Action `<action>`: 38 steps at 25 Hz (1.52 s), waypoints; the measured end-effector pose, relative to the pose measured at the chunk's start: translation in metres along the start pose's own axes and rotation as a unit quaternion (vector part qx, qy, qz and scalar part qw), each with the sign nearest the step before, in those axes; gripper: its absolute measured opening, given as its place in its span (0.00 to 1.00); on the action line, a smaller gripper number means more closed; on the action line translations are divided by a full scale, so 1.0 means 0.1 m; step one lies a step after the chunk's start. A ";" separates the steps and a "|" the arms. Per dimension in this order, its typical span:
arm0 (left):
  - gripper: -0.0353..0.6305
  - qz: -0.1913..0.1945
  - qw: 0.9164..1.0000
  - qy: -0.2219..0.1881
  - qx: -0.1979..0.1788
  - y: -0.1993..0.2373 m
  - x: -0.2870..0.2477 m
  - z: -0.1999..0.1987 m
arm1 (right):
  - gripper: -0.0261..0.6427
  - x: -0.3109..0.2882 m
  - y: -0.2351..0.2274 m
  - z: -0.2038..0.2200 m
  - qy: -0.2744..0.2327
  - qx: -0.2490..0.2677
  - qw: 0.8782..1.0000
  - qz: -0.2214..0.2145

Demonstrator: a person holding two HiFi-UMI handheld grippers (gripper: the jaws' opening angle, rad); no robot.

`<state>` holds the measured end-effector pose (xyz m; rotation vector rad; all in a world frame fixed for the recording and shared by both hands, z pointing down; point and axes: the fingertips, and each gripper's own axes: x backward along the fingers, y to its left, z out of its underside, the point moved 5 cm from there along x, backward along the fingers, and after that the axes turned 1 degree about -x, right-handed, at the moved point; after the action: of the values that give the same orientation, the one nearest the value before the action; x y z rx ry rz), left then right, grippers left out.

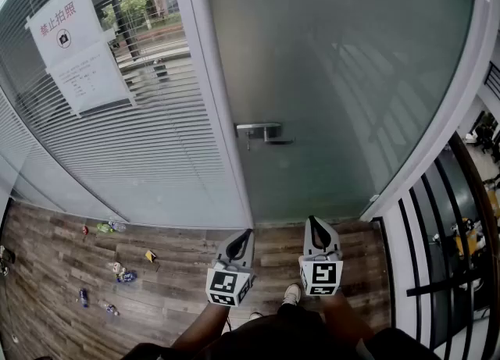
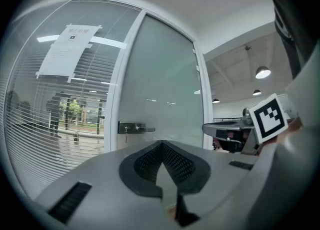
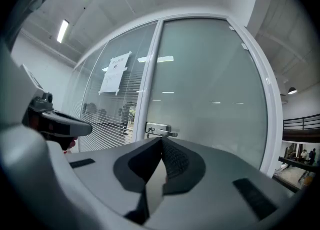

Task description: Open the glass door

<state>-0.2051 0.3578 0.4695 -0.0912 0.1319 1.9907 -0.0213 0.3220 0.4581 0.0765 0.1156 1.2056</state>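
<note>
Right hand-held gripper (image 3: 161,140): closed, empty | floor litter (image 1: 125,276): head view only

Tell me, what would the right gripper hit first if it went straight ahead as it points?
Probably the handle, or the glass door just beneath it: the right gripper, jaws shut, aims right below the handle. Nothing shows in between, though depth is hard to judge.

Head view looks steeply down on the glass door (image 1: 336,77) from a little way back; both gripper views face it level, all three sharing the handle (image 1: 264,130).
</note>
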 end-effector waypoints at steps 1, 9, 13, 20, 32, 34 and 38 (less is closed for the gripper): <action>0.06 -0.004 1.000 -0.008 -0.002 0.02 -0.09 -0.02 | 0.06 -0.07 -0.04 0.01 0.000 0.001 1.000 -0.006; 0.06 -0.036 0.999 -0.015 -0.008 0.10 -0.71 -0.12 | 0.06 -0.58 -0.36 -0.03 -0.013 -0.006 0.999 -0.046; 0.06 -0.050 0.999 -0.007 -0.008 0.11 -0.92 -0.18 | 0.06 -0.79 -0.47 -0.03 -0.015 -0.007 0.998 -0.067; 0.06 -0.070 0.997 -0.020 -0.015 0.24 -1.21 -0.24 | 0.06 -1.08 -0.51 -0.04 -0.024 0.001 0.995 -0.096; 0.06 -0.042 0.999 -0.029 -0.010 0.84 -1.85 -0.32 | 0.06 -1.94 -0.54 -0.20 -0.027 0.037 0.996 -0.082; 0.06 -0.033 0.999 -0.029 -0.006 0.94 -1.94 -0.38 | 0.06 -2.10 -0.53 -0.24 -0.026 0.040 0.995 -0.083; 0.06 -0.016 0.999 -0.033 -0.006 1.19 -2.16 -0.37 | 0.06 -2.38 -0.51 -0.27 -0.031 0.048 0.996 -0.068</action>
<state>-0.2249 0.1091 0.4656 -0.0342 0.0755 1.9607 -0.0616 0.0810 0.4370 0.1867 0.1218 1.0601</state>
